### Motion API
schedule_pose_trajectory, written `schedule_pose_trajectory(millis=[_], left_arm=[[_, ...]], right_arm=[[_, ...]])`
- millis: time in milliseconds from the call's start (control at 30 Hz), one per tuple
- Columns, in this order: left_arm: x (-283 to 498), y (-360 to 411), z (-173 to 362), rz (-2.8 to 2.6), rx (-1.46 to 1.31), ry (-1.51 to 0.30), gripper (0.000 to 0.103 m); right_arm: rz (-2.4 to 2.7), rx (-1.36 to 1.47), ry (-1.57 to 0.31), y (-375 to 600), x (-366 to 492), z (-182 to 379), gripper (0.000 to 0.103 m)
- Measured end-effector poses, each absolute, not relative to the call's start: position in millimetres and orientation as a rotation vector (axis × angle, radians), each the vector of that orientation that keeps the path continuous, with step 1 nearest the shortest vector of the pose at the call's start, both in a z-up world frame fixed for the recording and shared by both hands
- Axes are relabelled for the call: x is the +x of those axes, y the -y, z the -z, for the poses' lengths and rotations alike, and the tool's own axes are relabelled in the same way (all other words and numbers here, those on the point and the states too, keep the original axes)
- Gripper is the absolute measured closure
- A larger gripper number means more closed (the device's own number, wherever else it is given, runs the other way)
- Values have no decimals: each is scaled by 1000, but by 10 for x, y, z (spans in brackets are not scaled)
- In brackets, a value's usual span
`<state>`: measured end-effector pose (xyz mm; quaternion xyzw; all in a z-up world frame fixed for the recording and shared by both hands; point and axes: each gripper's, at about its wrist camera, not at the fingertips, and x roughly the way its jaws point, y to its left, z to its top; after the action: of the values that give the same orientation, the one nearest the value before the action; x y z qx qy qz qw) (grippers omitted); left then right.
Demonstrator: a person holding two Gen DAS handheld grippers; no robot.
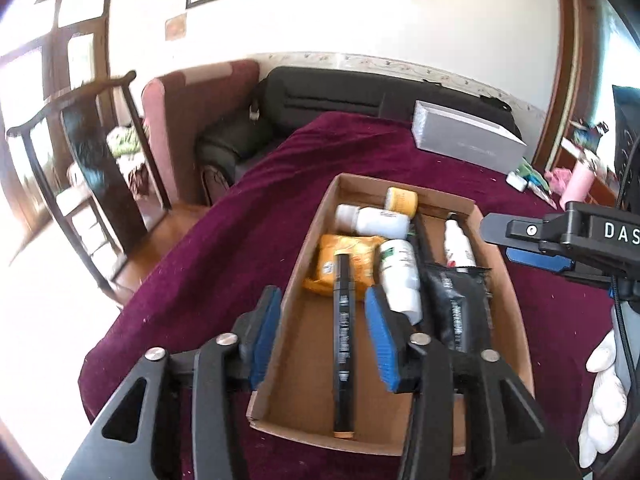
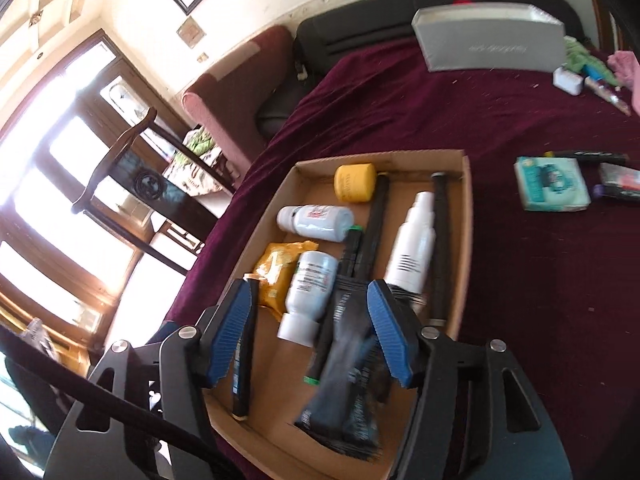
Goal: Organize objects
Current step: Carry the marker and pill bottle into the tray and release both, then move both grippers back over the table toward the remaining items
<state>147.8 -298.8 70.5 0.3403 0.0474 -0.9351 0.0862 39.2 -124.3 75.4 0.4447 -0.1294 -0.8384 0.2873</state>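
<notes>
A cardboard tray [image 1: 305,236] [image 2: 466,216] lies on the maroon cloth. It holds a black marker [image 1: 342,344], an orange packet [image 1: 352,252], white bottles [image 1: 400,276], a yellow jar [image 2: 355,182], a white spray bottle [image 2: 414,248] and a black sachet [image 2: 344,384]. My left gripper [image 1: 322,300] hovers open over the tray's near left side. The marker lies below, between its blue pads [image 1: 382,336], which do not touch it. My right gripper [image 2: 310,292] [image 1: 504,240] is open above the sachet and grips nothing.
A grey box [image 2: 488,40] [image 1: 468,140] sits at the cloth's far edge. A teal packet [image 2: 552,184], a black pen [image 2: 588,156] and small items lie on the cloth to the right. A dark wooden chair [image 1: 80,160] and black sofa [image 1: 320,100] stand beyond. A white-gloved hand [image 1: 604,392] shows at right.
</notes>
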Motion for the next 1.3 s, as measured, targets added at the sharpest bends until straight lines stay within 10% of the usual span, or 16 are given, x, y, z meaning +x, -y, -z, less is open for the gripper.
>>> schedule_pose_trajectory(millis=[1300], left_arm=[[1107, 891, -695, 2961, 1189, 451, 54]], right_arm=[[2566, 1056, 645, -957, 520, -715, 32]])
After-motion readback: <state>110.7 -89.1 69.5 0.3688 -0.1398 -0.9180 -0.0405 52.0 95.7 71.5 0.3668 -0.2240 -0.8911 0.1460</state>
